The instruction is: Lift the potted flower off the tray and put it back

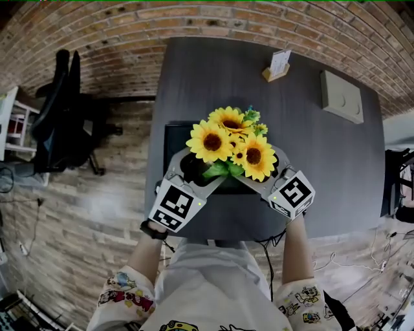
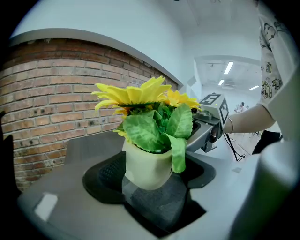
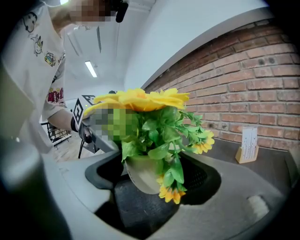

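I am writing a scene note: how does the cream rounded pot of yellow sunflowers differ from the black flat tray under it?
The cream rounded pot is pale and deep; the black flat tray is dark and shallow. The pot is held up between the left gripper and right gripper; the tray lies on the grey table. The pot's wall is smooth; the tray's floor is meshed. Both are over the table's near half.

Yellow sunflowers (image 1: 211,142), brown centres; green leaves (image 2: 145,131); pale cream pot (image 2: 145,166); black tray (image 1: 173,137); dark grey table (image 1: 213,71); red-brown brick wall (image 1: 194,18).
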{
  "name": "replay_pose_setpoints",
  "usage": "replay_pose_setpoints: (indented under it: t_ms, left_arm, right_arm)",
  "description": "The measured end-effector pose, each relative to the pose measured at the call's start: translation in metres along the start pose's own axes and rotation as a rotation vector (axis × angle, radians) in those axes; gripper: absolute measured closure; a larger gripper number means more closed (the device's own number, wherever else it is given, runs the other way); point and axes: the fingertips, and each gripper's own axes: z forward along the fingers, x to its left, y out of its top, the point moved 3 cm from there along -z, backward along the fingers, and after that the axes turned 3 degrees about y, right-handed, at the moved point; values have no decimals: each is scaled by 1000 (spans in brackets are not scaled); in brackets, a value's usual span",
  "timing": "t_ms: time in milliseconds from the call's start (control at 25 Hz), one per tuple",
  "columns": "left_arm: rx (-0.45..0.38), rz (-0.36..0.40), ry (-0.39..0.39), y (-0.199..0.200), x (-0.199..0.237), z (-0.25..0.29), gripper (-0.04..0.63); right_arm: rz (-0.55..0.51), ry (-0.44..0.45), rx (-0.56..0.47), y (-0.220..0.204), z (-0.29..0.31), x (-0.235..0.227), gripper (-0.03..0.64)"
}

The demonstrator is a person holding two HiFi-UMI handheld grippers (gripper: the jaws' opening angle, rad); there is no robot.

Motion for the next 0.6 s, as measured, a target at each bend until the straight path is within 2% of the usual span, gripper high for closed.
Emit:
replay_pose_setpoints:
  t_ms: [600]
  left_arm:
    - [-106,58,37,82,-21,-47,235]
  right_arm:
    - [-151,-51,-120,85,-49,25,256]
